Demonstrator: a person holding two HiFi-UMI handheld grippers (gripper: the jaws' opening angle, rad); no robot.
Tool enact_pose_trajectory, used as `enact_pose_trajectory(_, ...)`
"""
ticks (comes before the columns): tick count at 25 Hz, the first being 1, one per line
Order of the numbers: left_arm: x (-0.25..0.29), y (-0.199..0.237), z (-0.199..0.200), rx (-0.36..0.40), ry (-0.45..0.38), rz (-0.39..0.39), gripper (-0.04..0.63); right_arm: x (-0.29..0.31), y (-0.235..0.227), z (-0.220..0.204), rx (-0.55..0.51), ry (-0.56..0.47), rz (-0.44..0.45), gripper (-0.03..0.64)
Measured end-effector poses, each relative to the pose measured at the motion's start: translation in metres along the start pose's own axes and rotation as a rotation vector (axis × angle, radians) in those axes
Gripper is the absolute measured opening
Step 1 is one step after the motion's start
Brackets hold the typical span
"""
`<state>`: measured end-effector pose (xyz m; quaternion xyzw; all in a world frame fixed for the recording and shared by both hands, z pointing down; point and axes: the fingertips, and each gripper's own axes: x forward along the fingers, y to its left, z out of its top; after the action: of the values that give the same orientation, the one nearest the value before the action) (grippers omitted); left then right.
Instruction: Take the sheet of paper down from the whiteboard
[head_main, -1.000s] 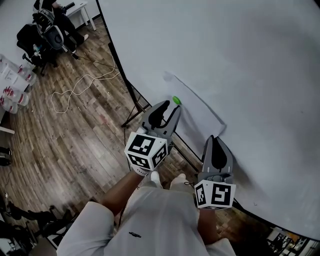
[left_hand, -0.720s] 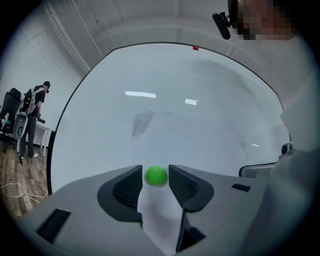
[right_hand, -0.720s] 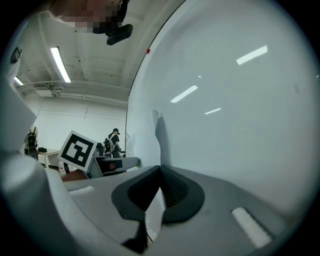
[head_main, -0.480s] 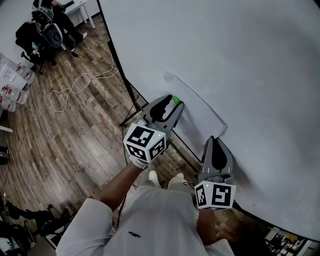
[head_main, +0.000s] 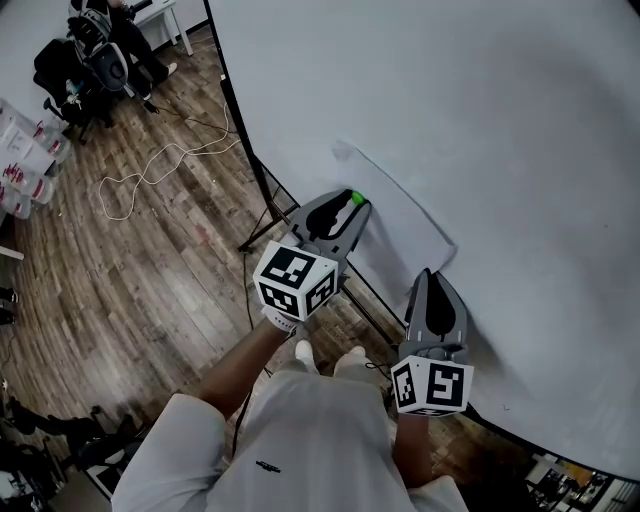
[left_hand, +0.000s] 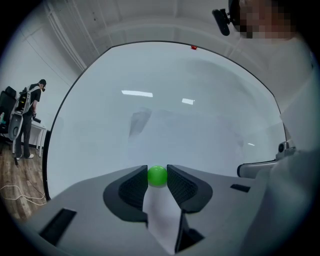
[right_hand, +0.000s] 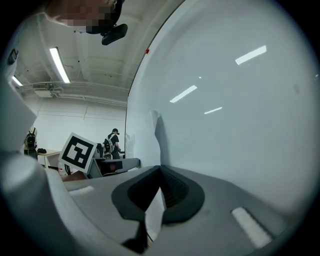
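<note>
Wood-plank floor (head_main: 150, 260) lies under a large white whiteboard (head_main: 500, 120) on a dark stand. The left hand-held gripper (head_main: 352, 203) (left_hand: 157, 172) points at the board. Its jaws are closing, and a small round green magnet (head_main: 352, 198) (left_hand: 157, 176) sits between the tips, touched by both pads. The right hand-held gripper (head_main: 430, 275) (right_hand: 159, 172) is clenched on the edge of the white rectangular sheet of paper (head_main: 400, 215) (right_hand: 145, 135).

This sheet lies on the whiteboard between the two grippers. Its long axis runs along the board's lower edge, from upper left to lower right in the head view. The magnet is on the sheet's left part. The end near the right gripper bends away from the board.
</note>
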<state>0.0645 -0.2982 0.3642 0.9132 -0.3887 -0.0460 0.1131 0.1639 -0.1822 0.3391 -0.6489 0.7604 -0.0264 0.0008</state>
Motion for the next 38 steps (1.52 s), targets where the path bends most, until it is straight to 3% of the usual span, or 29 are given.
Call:
enact_pose_trajectory(18, -0.024, -0.007, -0.009, 0.016, 0.029, 0.027, 0.125, -0.001, -0.002, 0.0, 0.009, -0.027, -0.003, 0.009)
enact_pose_trajectory(38, -0.158, -0.003, -0.001, 0.013, -0.027, 0.199, 0.126, -0.029, 0.067, 0.005, 0.046, -0.047, 0.163, 0.009)
